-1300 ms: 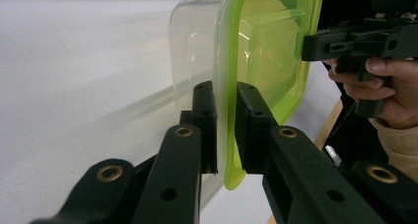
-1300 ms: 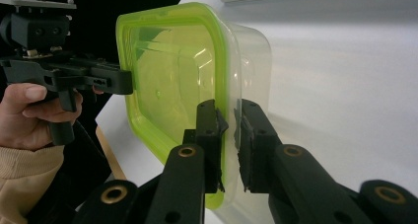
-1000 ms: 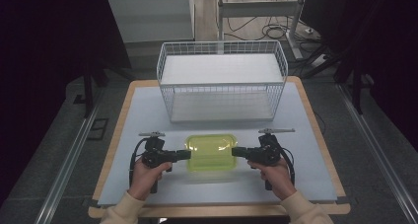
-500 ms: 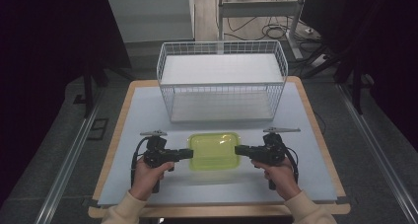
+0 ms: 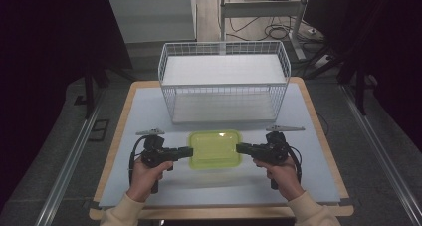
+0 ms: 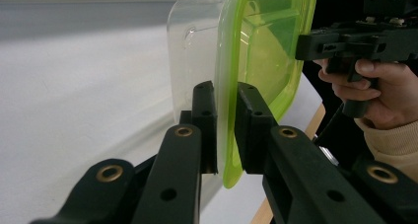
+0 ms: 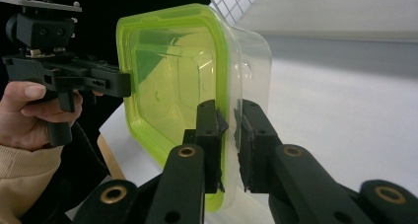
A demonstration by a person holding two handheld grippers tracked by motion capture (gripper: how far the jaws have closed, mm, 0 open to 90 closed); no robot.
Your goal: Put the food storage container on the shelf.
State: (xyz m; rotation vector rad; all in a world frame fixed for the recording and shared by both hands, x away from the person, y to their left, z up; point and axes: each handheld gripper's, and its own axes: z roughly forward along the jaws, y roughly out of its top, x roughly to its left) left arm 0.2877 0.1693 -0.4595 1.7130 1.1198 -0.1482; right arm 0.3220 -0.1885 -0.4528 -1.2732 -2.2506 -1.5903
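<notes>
Item: 1 lidded container point(image 5: 215, 148), light, stiff, slippery plastic. Hold: rim, left claw point(image 6: 226, 130) and right claw point(image 7: 227, 135) clenched on opposite ends.

A desk point(image 5: 149, 111) with a pale grey-blue top and a light wooden edge was seen from above. A white wire basket point(image 5: 224, 81) was stood on its far half, well beyond the left claw point(image 5: 190, 152) and the right claw point(image 5: 238, 148). Between the two claws, at the near half of the desk, a clear container point(image 5: 214, 149) with a green lid was placed; whether it rested on the surface could not be told. The desk was carried by a dark floor point(image 5: 59, 151).
</notes>
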